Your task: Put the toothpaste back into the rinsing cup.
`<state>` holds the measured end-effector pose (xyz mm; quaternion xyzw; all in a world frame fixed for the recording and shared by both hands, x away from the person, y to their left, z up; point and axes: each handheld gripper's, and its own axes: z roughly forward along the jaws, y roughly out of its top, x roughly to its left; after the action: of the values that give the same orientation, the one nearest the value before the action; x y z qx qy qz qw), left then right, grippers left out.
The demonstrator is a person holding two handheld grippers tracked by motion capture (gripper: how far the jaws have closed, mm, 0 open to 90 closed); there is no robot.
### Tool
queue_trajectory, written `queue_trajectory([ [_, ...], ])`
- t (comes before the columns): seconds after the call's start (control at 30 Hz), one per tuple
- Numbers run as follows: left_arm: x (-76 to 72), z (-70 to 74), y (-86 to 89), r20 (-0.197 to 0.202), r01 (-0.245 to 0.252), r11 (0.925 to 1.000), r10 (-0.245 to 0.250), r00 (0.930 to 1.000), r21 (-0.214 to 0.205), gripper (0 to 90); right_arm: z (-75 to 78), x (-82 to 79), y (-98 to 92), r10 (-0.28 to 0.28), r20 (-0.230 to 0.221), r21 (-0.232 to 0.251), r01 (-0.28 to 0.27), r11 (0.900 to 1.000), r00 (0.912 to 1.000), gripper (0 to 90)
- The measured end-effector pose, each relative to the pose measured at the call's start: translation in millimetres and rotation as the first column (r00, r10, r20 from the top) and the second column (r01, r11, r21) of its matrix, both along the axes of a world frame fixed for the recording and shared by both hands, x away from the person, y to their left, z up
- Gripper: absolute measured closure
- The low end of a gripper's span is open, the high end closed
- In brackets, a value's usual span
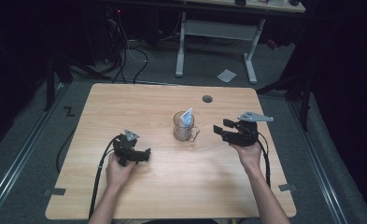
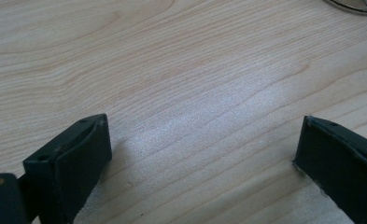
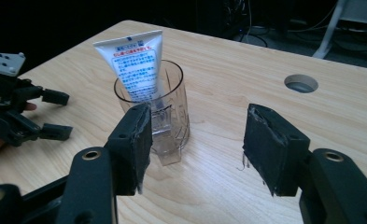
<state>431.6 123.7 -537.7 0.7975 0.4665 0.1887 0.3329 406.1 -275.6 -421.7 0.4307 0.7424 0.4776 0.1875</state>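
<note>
A clear glass mug (image 1: 186, 127) stands mid-table with a white squeeze tube (image 1: 187, 117) upright in it. In the right gripper view the mug (image 3: 165, 119) and the tube (image 3: 134, 63) sit just beyond the left jaw. My right gripper (image 1: 222, 126) is to the right of the mug, apart from it, open with nothing between its jaws (image 3: 195, 147). My left gripper (image 1: 147, 155) rests low on the table to the mug's lower left, open over bare wood (image 2: 202, 144). It appears again farther off as the left gripper (image 3: 55, 114).
The wooden table (image 1: 125, 102) has a round cable hole (image 1: 207, 99) behind the mug. A white-legged desk (image 1: 218, 28) and cables stand on the floor beyond the far edge. The mug's base rim (image 2: 354, 5) peeks in at the top right of the left gripper view.
</note>
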Motion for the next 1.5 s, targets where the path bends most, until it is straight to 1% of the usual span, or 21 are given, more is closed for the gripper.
queue_trajectory([
  [0.03, 0.0, 0.0, 0.0, 0.000, 0.000, 1.0000, 0.000, 1.0000, 0.000, 3.8, -0.5, -0.7, -0.4, 0.004, -0.001, 0.013, -0.004, 0.9999, 1.0000, 41.9],
  [0.1, 0.0, 0.0, 0.0, 0.000, 0.000, 1.0000, 0.000, 1.0000, 0.000, 3.9, -1.5, -2.6, -0.7, 0.009, 0.000, 0.024, -0.009, 0.9997, 1.0000, 41.9],
  [0.27, 0.0, 0.0, 0.0, 0.000, 0.001, 1.0000, -0.001, 1.0000, 0.000, 3.9, -5.2, -6.8, 0.0, 0.014, -0.002, 0.026, -0.014, 0.9996, 0.9999, 41.9],
  [0.33, 0.1, 0.0, 0.1, 0.000, 0.001, 1.0000, -0.001, 1.0000, 0.001, 3.8, -6.5, -8.1, -0.1, 0.015, -0.009, 0.023, -0.015, 0.9996, 0.9998, 41.9],
  [0.43, 0.0, 0.0, 0.0, 0.000, 0.001, 1.0000, -0.001, 1.0000, 0.000, 3.9, -8.2, -10.9, -0.5, 0.015, -0.004, 0.022, -0.015, 0.9996, 0.9999, 41.9],
  [0.57, 0.0, 0.0, 0.0, 0.000, 0.001, 1.0000, -0.001, 1.0000, 0.000, 3.8, -11.8, -13.9, -1.6, 0.014, -0.009, 0.022, -0.014, 0.9997, 0.9999, 42.0],
  [0.7, 0.0, 0.0, 0.1, 0.000, 0.001, 1.0000, -0.001, 1.0000, 0.001, 3.9, -15.0, -15.6, -1.9, 0.014, -0.028, 0.013, -0.014, 0.9998, 0.9995, 41.8],
  [0.8, 0.0, 0.0, 0.1, 0.000, 0.001, 1.0000, -0.001, 1.0000, 0.000, 3.8, -14.6, -17.5, 0.1, 0.023, -0.027, 0.001, -0.023, 0.9997, 0.9994, 41.8],
  [1.1, 0.0, 0.0, 0.0, 0.000, 0.000, 1.0000, 0.000, 1.0000, 0.000, 3.8, -15.8, -21.0, 5.7, 0.041, -0.019, -0.004, -0.041, 0.9992, 0.9990, 41.9],
  [1.27, 0.0, 0.0, 0.1, 0.000, 0.000, 1.0000, 0.000, 1.0000, 0.000, 3.9, -22.0, -23.4, 4.9, 0.036, -0.029, 0.003, -0.036, 0.9993, 0.9989, 42.0],
  [1.47, 0.0, 0.0, 0.0, 0.000, 0.000, 1.0000, 0.000, 1.0000, 0.000, 3.8, -27.0, -26.7, 1.4, 0.017, -0.017, 0.015, -0.017, 0.9997, 0.9997, 43.1],
  [1.5, 0.0, 0.0, 0.0, 0.000, 0.000, 1.0000, 0.000, 1.0000, 0.000, 3.9, -27.8, -27.3, 0.9, 0.011, -0.021, 0.018, -0.011, 0.9998, 0.9997, 43.2],
])
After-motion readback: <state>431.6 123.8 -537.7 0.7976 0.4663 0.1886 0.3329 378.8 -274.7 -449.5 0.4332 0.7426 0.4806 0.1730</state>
